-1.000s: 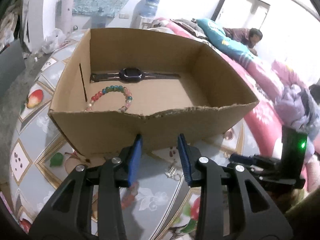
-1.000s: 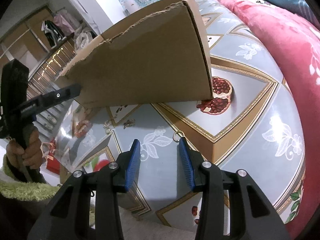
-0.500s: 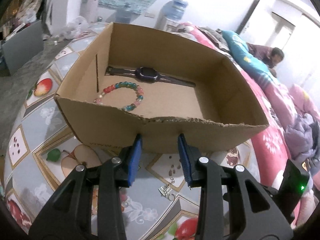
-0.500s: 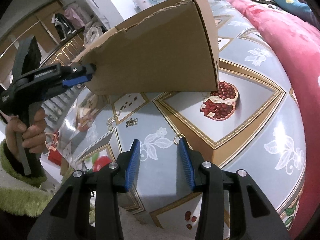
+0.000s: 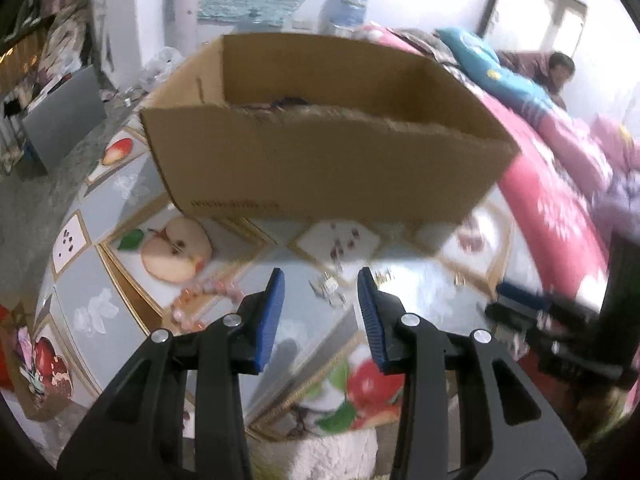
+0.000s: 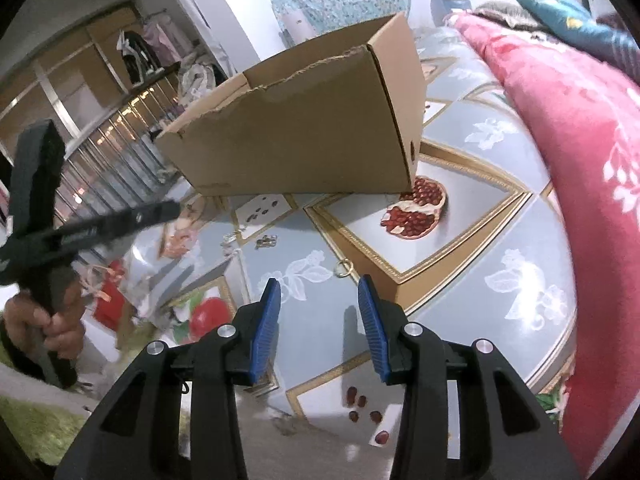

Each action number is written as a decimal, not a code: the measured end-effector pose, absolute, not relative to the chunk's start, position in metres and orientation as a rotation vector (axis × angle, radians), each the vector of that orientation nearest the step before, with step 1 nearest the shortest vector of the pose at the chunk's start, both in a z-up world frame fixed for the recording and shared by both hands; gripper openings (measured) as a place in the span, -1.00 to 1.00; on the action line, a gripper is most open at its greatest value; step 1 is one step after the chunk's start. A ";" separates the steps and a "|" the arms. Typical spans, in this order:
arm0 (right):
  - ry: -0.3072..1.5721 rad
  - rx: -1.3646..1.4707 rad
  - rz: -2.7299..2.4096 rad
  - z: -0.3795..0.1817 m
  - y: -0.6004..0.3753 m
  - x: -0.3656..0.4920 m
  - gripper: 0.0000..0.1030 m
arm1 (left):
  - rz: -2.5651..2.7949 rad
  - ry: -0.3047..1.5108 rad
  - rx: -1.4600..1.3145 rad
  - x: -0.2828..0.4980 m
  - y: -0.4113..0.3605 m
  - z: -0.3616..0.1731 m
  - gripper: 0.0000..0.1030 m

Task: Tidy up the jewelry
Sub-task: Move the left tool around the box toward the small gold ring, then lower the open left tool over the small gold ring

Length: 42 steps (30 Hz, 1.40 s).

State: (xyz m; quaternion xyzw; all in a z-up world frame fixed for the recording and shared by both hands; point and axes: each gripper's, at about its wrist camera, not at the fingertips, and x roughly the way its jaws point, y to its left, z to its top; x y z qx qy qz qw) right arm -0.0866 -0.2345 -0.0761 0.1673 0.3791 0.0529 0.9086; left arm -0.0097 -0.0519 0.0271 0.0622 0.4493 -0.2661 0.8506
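A brown cardboard box (image 5: 320,168) stands on the fruit-patterned table cover (image 5: 100,312); its contents are hidden by the near wall. My left gripper (image 5: 320,280) is open and empty, low over small silver trinkets (image 5: 326,286). A pink bead bracelet (image 5: 200,300) lies to its left. In the right wrist view the box (image 6: 304,136) is ahead. My right gripper (image 6: 318,288) is open and empty, just short of a small gold ring (image 6: 343,269). The silver trinkets (image 6: 266,241) lie further left. The left gripper (image 6: 100,224) shows at the left, in a hand.
A red quilt (image 6: 580,140) borders the table on the right. A person (image 5: 556,72) sits at the back right. A water bottle (image 5: 348,8) and a grey board (image 5: 64,116) stand behind the table. The right gripper (image 5: 540,312) shows at the right edge.
My left gripper has pulled back and dropped from the box rim to low over the table. The box's inside is no longer seen. My right gripper has barely moved.
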 end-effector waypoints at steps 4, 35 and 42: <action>0.783 0.313 0.073 -0.072 -0.232 -0.083 -0.26 | -0.630 0.919 0.250 -0.022 -0.066 0.017 -0.30; 0.912 0.271 0.047 -0.078 -0.199 -0.030 -0.41 | -0.793 0.893 0.431 -0.004 -0.080 -0.019 -0.77; 0.906 0.280 0.052 -0.077 -0.199 -0.028 -0.41 | -0.807 0.885 0.427 0.000 -0.083 -0.021 -0.78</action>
